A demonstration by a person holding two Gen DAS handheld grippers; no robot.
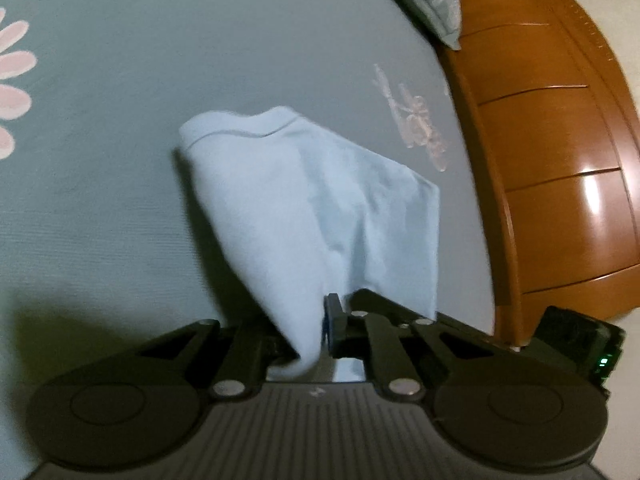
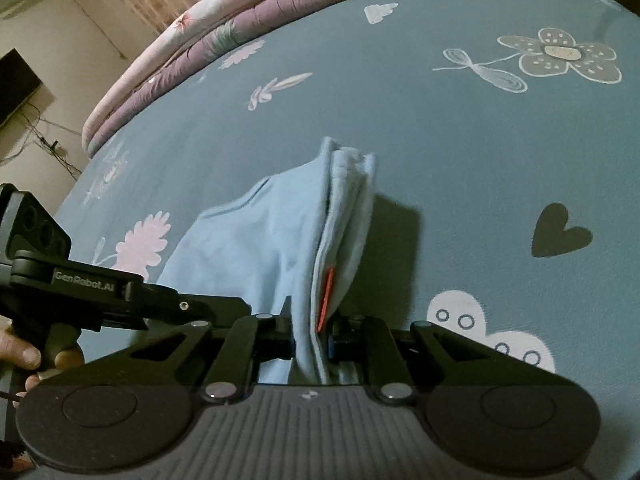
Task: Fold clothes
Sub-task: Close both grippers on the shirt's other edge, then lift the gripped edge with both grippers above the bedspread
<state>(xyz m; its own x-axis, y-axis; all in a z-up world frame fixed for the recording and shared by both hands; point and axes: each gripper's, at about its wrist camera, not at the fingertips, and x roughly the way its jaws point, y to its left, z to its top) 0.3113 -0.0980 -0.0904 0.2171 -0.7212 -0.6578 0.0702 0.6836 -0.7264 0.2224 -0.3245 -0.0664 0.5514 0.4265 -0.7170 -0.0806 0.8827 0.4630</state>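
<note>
garment [image 1: 304, 208], pale blue, hangs above the bedsheet [image 1: 120, 120], pinched by both grippers: left gripper [image 1: 310, 336] and right gripper [image 2: 312, 344] each clamp fabric at 6 o'clock.

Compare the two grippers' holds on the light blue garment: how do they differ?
The left gripper pinches a single rounded fold of the light blue garment, while the right gripper clamps several stacked layers edge-on, with a red tag between them. Beyond the left gripper lies a wooden bed frame; beyond the right gripper, a rolled quilt. Both are shut on cloth held above the bedsheet.
</note>
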